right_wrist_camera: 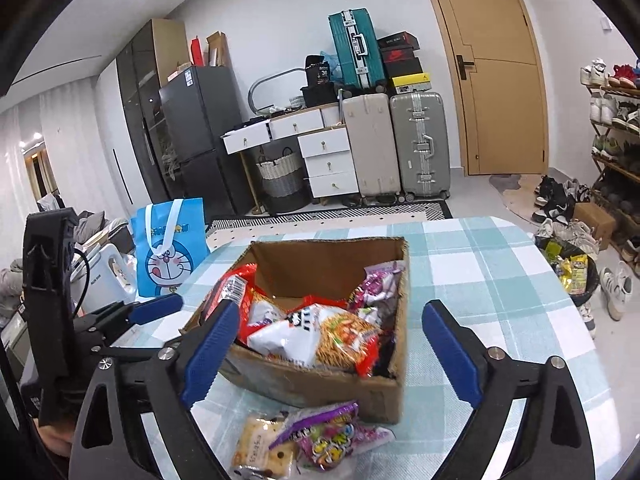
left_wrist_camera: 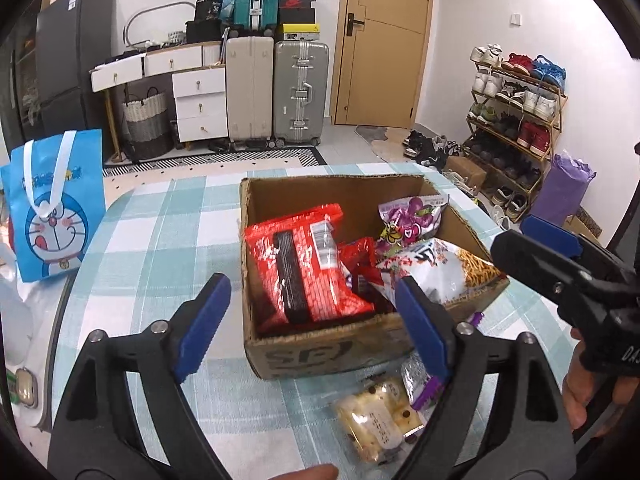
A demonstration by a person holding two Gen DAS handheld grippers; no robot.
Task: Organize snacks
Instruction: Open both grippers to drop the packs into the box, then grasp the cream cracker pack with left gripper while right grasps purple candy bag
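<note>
Two grippers, my left (left_wrist_camera: 312, 320) and right (right_wrist_camera: 332, 352), hang wide open and empty over the desk (left_wrist_camera: 160, 232). Most snacks sit in the box (left_wrist_camera: 332, 350); I see a biscuit pack (right_wrist_camera: 260, 450) and a purple pack (right_wrist_camera: 328, 436) lying just in front of it.

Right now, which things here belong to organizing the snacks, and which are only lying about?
For the job: cardboard box with snack bags, biscuit packet and purple candy bag outside it.
Lying about: blue cartoon bag, suitcases, shoe rack.
</note>
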